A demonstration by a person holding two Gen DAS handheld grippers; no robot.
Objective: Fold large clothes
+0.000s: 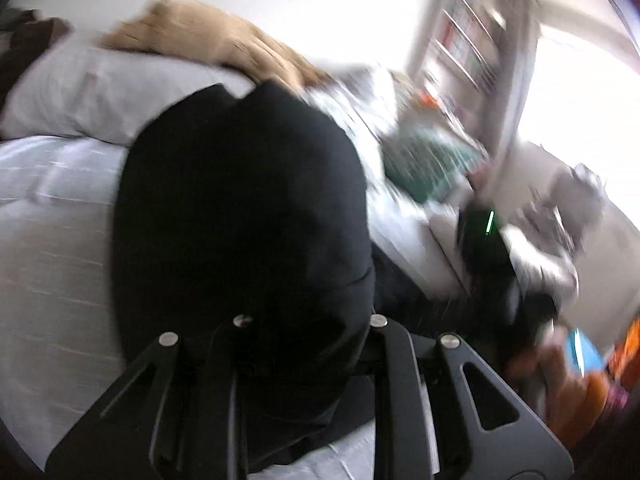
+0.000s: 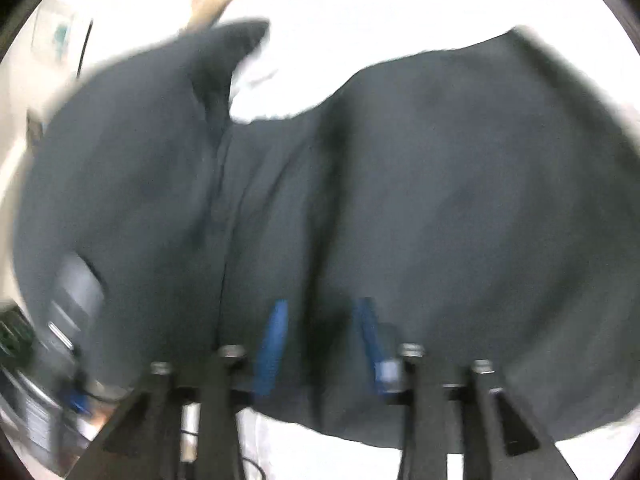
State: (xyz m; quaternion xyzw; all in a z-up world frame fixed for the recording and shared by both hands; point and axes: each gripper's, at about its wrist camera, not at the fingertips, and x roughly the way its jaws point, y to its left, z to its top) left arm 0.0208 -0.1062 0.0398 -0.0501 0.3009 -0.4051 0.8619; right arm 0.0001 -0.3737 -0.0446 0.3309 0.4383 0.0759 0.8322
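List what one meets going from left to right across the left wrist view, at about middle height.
White bedding → dark garment draped over the left tongs → green patterned cloth → black device with a green light → bright window.

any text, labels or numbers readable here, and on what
None can be read.
Bookshelf: spines show as colour smears, blurred by motion.
Dark garment: no print or tag in view.
Green light on a dark device: a plain bar, not a character.
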